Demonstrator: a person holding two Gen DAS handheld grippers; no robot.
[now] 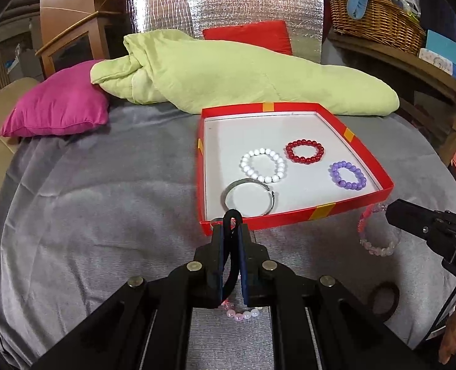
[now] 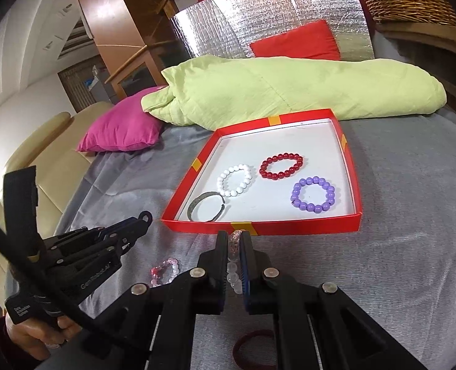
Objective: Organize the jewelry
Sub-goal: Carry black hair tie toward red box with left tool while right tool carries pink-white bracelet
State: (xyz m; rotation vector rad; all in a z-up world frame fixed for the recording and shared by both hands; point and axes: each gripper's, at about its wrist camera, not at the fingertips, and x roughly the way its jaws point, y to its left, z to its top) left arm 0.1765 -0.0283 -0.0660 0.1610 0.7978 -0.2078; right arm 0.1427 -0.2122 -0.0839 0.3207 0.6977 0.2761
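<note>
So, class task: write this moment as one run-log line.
left hand-held gripper: shut on black band | right hand-held gripper: shut on clear bead bracelet | red box: four bracelets inside

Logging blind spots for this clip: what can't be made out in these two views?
- Left wrist view: the pink bracelet is mostly hidden under the left gripper, which is shut on a black band.
- Left wrist view: the right gripper hides what it holds.
- Right wrist view: the dark red band is part covered by the right gripper's linkage.
- Both views: the clear bracelet's full loop is hidden by the fingers.
</note>
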